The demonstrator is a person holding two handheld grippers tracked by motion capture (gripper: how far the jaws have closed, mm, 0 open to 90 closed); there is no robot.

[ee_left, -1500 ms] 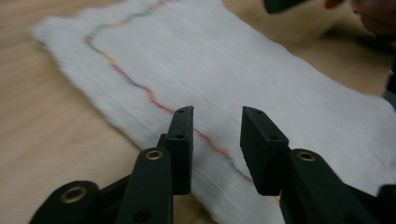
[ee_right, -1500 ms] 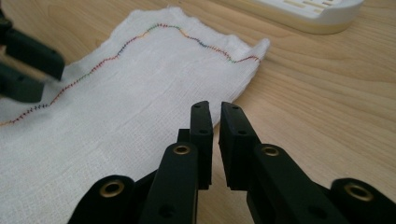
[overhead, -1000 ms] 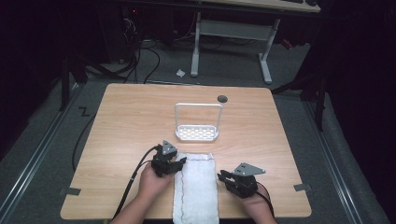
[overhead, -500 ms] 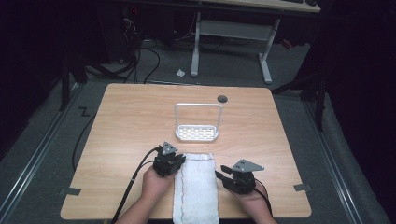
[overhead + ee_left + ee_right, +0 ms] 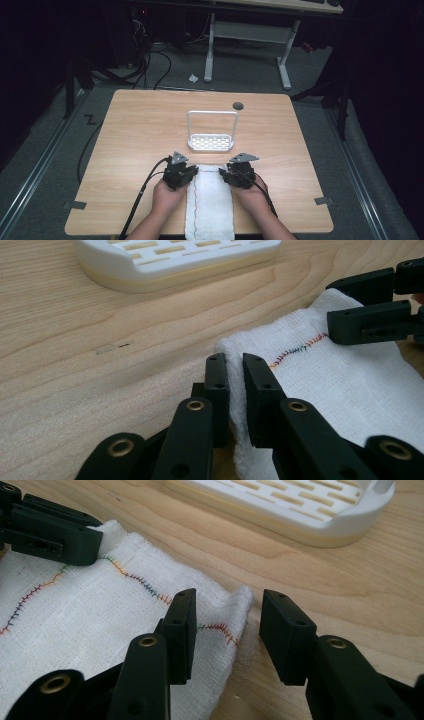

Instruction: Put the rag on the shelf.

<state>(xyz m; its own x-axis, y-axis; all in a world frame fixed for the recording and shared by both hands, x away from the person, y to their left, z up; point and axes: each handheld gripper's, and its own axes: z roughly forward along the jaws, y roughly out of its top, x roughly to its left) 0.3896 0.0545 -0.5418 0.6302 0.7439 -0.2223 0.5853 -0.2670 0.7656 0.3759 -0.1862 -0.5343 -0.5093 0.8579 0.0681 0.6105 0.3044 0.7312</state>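
White towel (image 5: 210,205) lies flat on the worktop (image 5: 140,130), near edge, just short of the white rack (image 5: 211,142). Left gripper (image 5: 234,371) is clenched on its far left corner; right gripper (image 5: 227,617) is released, straddling the right corner. Soft, light, floppy cloth: best held by the corners.

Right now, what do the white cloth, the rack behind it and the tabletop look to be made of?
The cloth: woven cotton-like fabric, matte, with a visible weave and multicoloured stitching. The rack: probably moulded plastic, smooth white with a cream underside, slotted base; its hoop handle could be coated wire, hard to tell. The table: light wood or wood-look laminate, satin, grain lines showing.
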